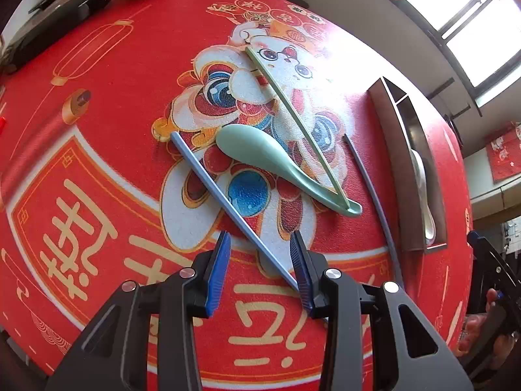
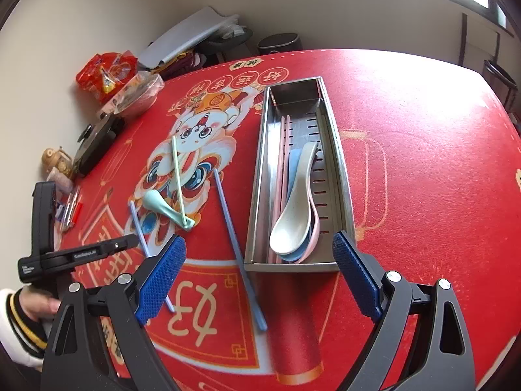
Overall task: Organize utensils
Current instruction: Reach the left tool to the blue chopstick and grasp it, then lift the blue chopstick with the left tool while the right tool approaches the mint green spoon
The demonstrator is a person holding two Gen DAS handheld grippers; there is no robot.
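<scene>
The near end of one blue chopstick (image 1: 234,211) is covered by the right finger of the left hand-held gripper (image 1: 260,272) in the left wrist view. The inside of the steel tray (image 1: 407,176) is mostly screened there by its own near wall, and only a sliver of a pale spoon (image 1: 423,192) is seen. In the right wrist view, the pink chopsticks (image 2: 280,176) are partly buried under stacked spoons (image 2: 293,218). Clutter at the desk's far left edge (image 2: 65,176) is too small to be identified.
</scene>
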